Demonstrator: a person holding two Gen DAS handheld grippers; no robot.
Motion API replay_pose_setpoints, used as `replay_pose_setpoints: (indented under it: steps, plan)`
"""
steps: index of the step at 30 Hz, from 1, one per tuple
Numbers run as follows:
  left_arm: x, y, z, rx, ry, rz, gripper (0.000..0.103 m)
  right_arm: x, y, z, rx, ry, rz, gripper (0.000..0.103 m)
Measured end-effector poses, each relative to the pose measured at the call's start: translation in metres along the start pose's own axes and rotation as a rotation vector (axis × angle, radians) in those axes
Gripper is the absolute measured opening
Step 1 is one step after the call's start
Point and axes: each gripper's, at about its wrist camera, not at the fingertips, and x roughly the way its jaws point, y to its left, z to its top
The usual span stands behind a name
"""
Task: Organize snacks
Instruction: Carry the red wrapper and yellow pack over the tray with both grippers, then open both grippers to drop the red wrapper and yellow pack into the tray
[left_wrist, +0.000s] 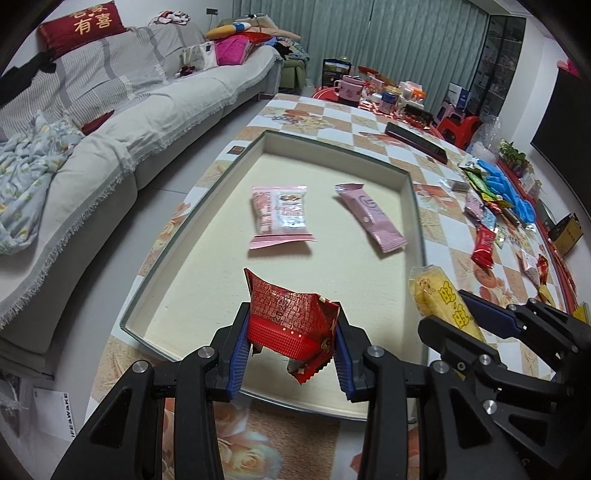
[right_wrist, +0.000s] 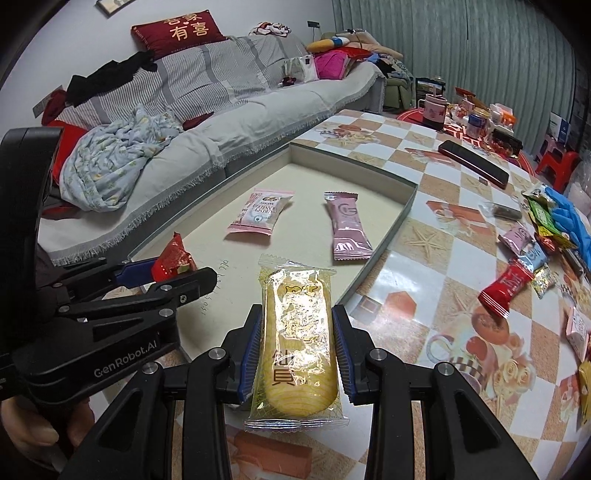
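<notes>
Red packet (left_wrist: 291, 325) clamped in left claw (left_wrist: 291, 354); right claw (right_wrist: 295, 354) clamps yellow cracker (right_wrist: 297, 343), whose label faces the right view.

Black hand-held gripper (right_wrist: 295, 354), blue ribbed pads (right_wrist: 246, 356), silver screws.

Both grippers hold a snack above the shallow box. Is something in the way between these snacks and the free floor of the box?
Nothing visible blocks them. The red packet in the left gripper and the yellow rice cracker in the right gripper hang over bare floor at the near end of the box. The two pink packets lie farther back.
</notes>
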Motion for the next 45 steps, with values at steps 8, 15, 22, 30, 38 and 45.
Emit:
replay_pose_setpoints:
  steps: [8,15,22,30,38,45]
  plan:
    - [0.013,0.017,0.007,-0.023,0.034,0.016,0.043,0.02,0.008,0.011,-0.025,0.03,-0.007,0.038]
    - [0.022,0.027,0.017,-0.039,0.045,0.019,0.043,0.036,0.016,0.023,-0.056,0.052,-0.018,0.038]
    - [0.033,0.034,0.026,-0.05,0.064,0.025,0.043,0.051,0.02,0.031,-0.072,0.073,-0.034,0.038]
    - [0.038,0.039,0.031,-0.052,0.069,0.038,0.043,0.061,0.023,0.036,-0.082,0.089,-0.044,0.038]
    - [0.042,0.041,0.034,-0.05,0.079,0.042,0.043,0.064,0.025,0.039,-0.091,0.092,-0.05,0.038]
    - [0.046,0.044,0.038,-0.058,0.093,0.06,0.045,0.065,0.027,0.043,-0.085,0.097,-0.029,0.038]
